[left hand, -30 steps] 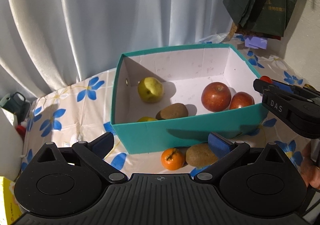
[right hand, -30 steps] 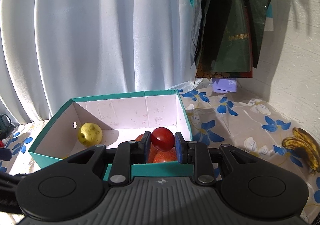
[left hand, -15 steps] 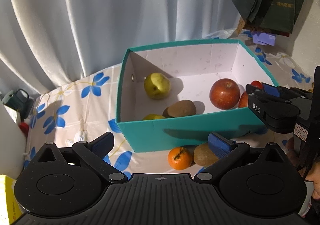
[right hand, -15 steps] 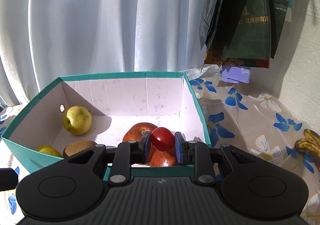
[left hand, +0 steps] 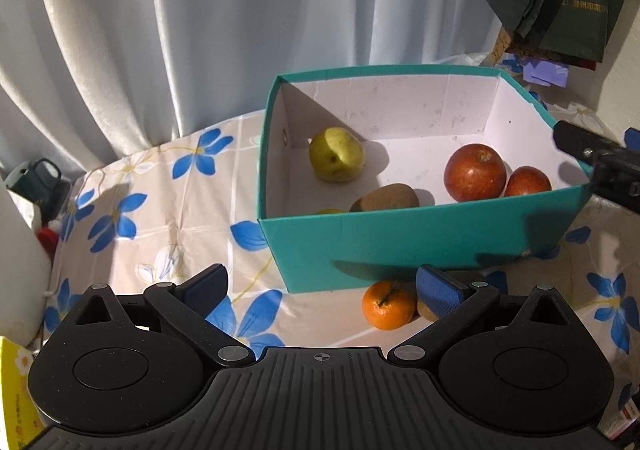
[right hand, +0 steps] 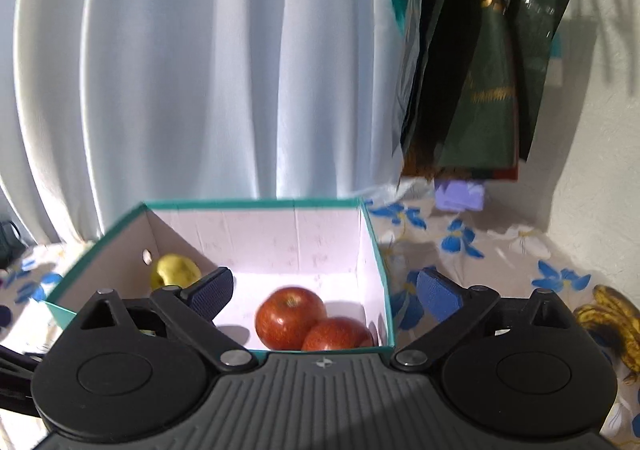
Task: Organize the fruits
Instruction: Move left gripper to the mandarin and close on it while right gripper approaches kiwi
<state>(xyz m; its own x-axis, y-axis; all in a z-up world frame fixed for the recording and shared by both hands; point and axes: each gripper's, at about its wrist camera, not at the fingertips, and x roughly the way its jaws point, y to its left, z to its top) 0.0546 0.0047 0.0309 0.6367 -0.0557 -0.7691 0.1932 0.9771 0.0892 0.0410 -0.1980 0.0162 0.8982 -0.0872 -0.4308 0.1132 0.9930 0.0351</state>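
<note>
The teal box holds a yellow-green pear, a kiwi, a red apple and a smaller red fruit. An orange lies on the cloth in front of the box, beside a brown fruit half hidden by my left finger. My left gripper hangs open just above them. My right gripper is over the near right corner of the box. Its jaws are opening with nothing between them, and the apple lies below.
Dark bags hang on the wall at the right, over a purple packet. Spotted bananas lie on the flowered cloth right of the box. A white curtain closes the back. A white bottle stands at the far left.
My right gripper has let go of the small red tomato and spread wide; the tomato is no longer in sight. My left gripper has sunk a little toward the orange.
</note>
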